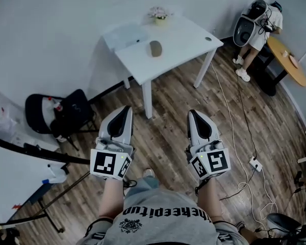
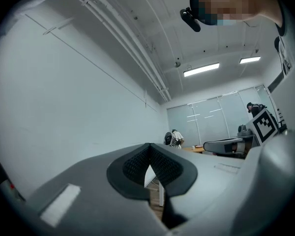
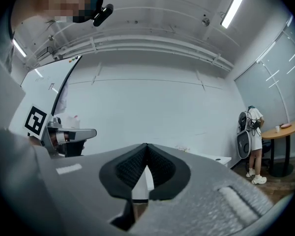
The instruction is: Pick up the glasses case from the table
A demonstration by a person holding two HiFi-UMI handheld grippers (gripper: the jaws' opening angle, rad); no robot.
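Plainly, left gripper point(image 1: 125, 111) and right gripper point(image 1: 194, 115) sit closed, both empty

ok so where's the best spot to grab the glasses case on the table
Probably across its narrow middle: the glasses case lies flat on the white table, long axis pointing roughly away from you. Come from the near edge; the flower pot stands behind it.

Left gripper point(image 1: 125, 109) and right gripper point(image 1: 192, 114) point forward, jaws together, empty.

The glasses case point(image 1: 155, 48) on the table point(image 1: 183, 45) is too small to show any detail.
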